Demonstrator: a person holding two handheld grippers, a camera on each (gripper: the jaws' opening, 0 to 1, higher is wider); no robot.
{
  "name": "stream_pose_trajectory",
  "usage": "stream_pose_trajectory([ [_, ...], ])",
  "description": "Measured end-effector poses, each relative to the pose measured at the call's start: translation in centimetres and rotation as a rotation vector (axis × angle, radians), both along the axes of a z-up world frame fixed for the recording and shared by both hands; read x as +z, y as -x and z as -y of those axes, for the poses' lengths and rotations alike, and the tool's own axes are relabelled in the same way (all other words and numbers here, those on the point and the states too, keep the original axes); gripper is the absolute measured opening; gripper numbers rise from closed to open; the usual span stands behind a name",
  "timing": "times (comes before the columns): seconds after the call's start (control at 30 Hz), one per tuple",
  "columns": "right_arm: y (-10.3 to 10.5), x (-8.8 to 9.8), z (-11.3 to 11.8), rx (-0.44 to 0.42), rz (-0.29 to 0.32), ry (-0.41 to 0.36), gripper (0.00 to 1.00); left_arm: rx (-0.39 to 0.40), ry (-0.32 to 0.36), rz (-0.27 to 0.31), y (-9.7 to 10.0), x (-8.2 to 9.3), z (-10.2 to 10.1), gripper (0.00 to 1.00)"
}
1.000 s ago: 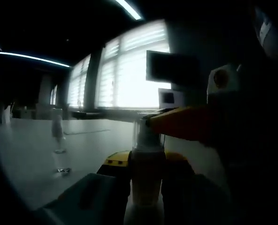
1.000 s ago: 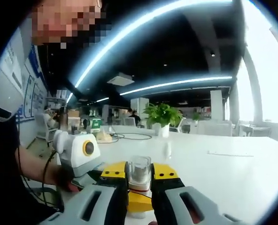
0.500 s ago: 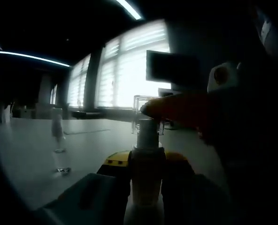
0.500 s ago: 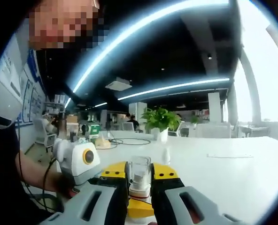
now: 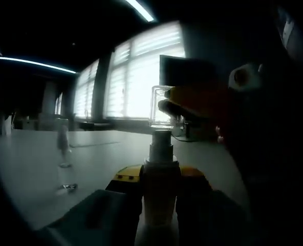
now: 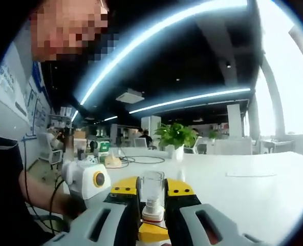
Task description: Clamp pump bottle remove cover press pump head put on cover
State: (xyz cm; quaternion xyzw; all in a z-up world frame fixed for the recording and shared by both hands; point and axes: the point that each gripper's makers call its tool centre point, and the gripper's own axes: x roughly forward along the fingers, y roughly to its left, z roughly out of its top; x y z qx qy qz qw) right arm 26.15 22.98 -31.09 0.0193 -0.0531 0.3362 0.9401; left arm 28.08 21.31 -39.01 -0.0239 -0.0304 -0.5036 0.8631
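In the left gripper view my left gripper (image 5: 159,190) is shut on the pale pump bottle (image 5: 159,195), which stands upright between the yellow-tipped jaws with its pump head (image 5: 161,142) bare. Just above the head hangs the clear cover (image 5: 160,111), held by my right gripper coming in from the right. In the right gripper view my right gripper (image 6: 151,199) is shut on the clear cover (image 6: 151,185); the pump head (image 6: 151,210) shows just below it. My left gripper (image 6: 92,185) sits lower left there.
A white table (image 5: 34,169) stretches left, with a small clear bottle (image 5: 64,146) standing on it and bright windows behind. In the right gripper view a person (image 6: 11,174) stands at the left, and a potted plant (image 6: 175,137) sits far back on the table.
My right gripper has lifted the clear cover up off the pump head, which now stands bare. The left gripper and the bottle have stayed put.
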Motion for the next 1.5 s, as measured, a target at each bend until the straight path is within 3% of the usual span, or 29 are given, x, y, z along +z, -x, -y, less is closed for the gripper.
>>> stream_pose_trajectory([
  [0.23, -0.9, 0.5, 3.2, -0.085, 0.026, 0.017, 0.13, 0.007, -0.001, -0.004, -0.1, -0.1, 0.0, 0.15],
  [0.3, -1.4, 0.2, 5.0, -0.128, -0.003, -0.019, 0.13, 0.013, -0.003, 0.003, -0.2, -0.1, 0.0, 0.15],
  [0.63, -1.2, -0.4, 6.9, -0.183, -0.001, 0.0, 0.13, 0.006, -0.003, 0.008, -0.1, -0.1, 0.0, 0.15],
  [0.83, -1.1, -1.9, 8.0, -0.216, -0.01, 0.059, 0.13, 0.009, -0.01, 0.009, -0.1, -0.2, 0.0, 0.15],
  [0.93, -1.0, -2.4, 8.8, -0.223, -0.041, 0.019, 0.13, 0.011, -0.016, 0.012, -0.1, -0.3, 0.0, 0.15],
  [1.07, -0.8, -3.5, 9.3, -0.241, -0.056, 0.047, 0.13, 0.013, -0.019, 0.013, -0.2, -0.3, 0.0, 0.15],
  [1.3, -0.9, -6.3, 10.2, -0.276, -0.14, 0.071, 0.13, 0.012, -0.018, 0.009, -0.2, -0.3, 0.0, 0.15],
  [1.5, -0.9, -8.0, 10.3, -0.283, -0.177, 0.115, 0.13, 0.011, -0.016, 0.007, -0.3, -0.4, 0.0, 0.15],
])
